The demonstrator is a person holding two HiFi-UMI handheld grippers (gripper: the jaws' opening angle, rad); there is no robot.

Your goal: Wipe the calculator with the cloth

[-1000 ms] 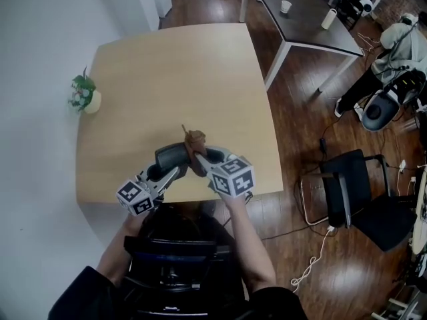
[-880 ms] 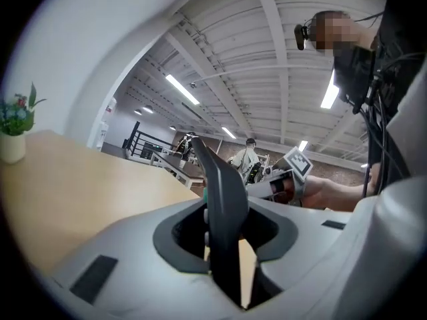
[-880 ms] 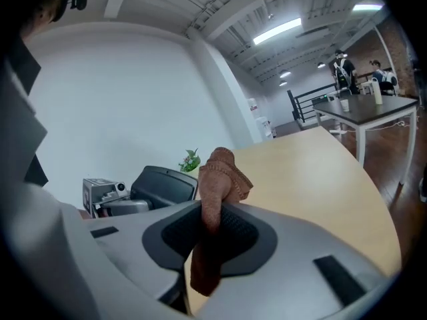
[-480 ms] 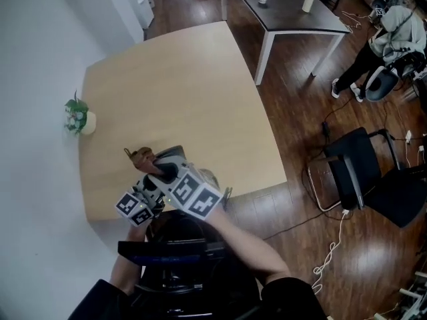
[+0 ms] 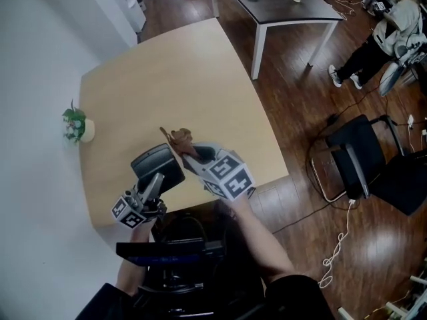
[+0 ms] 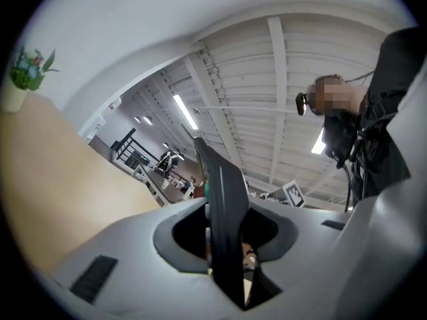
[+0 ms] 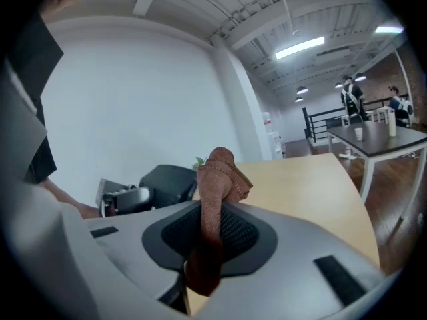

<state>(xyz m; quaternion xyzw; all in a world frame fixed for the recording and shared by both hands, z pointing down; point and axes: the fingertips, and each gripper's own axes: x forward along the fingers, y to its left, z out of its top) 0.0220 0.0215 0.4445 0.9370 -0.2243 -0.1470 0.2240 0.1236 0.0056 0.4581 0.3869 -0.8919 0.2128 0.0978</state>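
One wide wooden desk (image 5: 187,79) lies below the left tongs (image 5: 153,184) and the right tongs (image 5: 193,157), and nothing on it stands between the two. Above its near edge, the calculator (image 5: 158,167) is pinched edge-on in the left tongs. It looks like a stiff, light, smooth slab that could slip or pivot, so it is best gripped by its side edges. Just to its right, the right tongs nip the soft, limp brown cloth (image 5: 178,138) by a fold, and a small potted plant (image 5: 77,125) sits well off beyond the left tongs.
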